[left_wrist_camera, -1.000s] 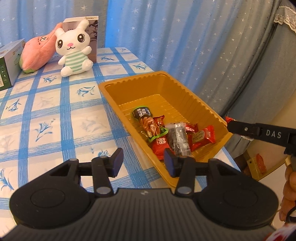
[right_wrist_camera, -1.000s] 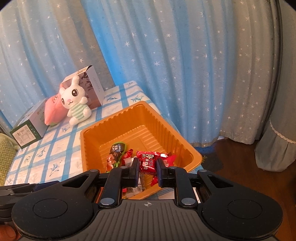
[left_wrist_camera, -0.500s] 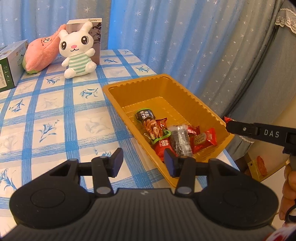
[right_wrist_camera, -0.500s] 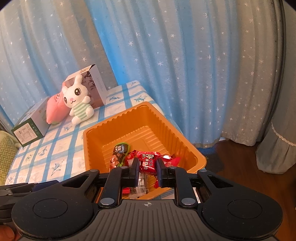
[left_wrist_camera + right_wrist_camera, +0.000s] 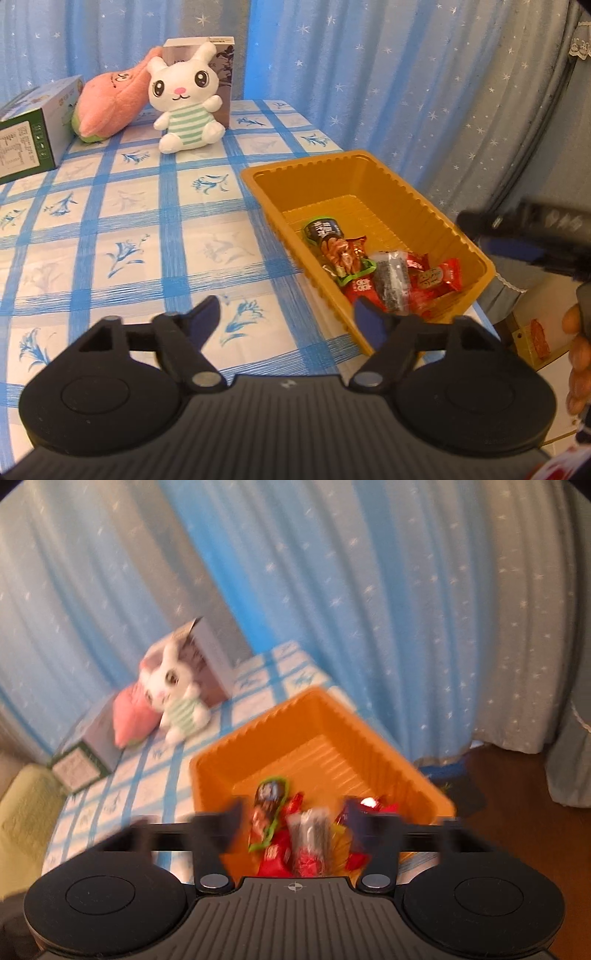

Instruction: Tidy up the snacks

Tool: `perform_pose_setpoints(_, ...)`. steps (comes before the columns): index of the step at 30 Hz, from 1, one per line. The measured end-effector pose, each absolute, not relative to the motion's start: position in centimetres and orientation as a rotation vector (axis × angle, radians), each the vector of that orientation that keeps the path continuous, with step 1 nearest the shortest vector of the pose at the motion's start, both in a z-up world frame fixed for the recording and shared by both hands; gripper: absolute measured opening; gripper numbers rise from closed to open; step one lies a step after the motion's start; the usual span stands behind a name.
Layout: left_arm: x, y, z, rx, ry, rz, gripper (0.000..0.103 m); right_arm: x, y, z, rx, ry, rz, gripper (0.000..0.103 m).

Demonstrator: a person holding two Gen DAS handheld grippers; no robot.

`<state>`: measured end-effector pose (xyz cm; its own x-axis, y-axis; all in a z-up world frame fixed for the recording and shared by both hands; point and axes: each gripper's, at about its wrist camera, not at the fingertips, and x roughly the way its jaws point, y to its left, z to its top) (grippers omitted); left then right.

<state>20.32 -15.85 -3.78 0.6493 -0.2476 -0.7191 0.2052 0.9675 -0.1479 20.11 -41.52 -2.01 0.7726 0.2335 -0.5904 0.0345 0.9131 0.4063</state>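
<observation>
Both grippers are standing wide and gripping nothing, jaws having just been opening: we are holding our left gripper [image 5: 286, 317] over the checked tablecloth [image 5: 110, 229], our right gripper [image 5: 291, 814] over the orange tray [image 5: 424, 206]. Snack packets [image 5: 391, 273] are lying piled at the tray's near end, at two o'clock from our left gripper. Motion blur is smearing the right wrist view.

Snacks [image 5: 384, 269] in tray [image 5: 436, 218], right of rabbit [image 5: 186, 99]
</observation>
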Motion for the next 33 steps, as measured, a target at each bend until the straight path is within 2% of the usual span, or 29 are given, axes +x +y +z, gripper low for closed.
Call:
perform_pose_setpoints(8, 17.5, -15.1, -2.9, -0.044, 0.809, -0.223, 0.103, 16.7, -42.2, -0.8, 0.419, 0.711, 0.057, 0.071)
perform_pose_setpoints(21, 9.7, -13.1, 1.4, -0.068, 0.791, -0.192, 0.103, 8.1, -38.2, 1.4, 0.302, 0.790, 0.041, 0.073)
perform_pose_setpoints(33, 2.9, -11.3, 4.6, -0.067, 0.756, -0.093, 0.103, 1.6, -33.8, 3.9, 0.192, 0.764, 0.091, 0.075)
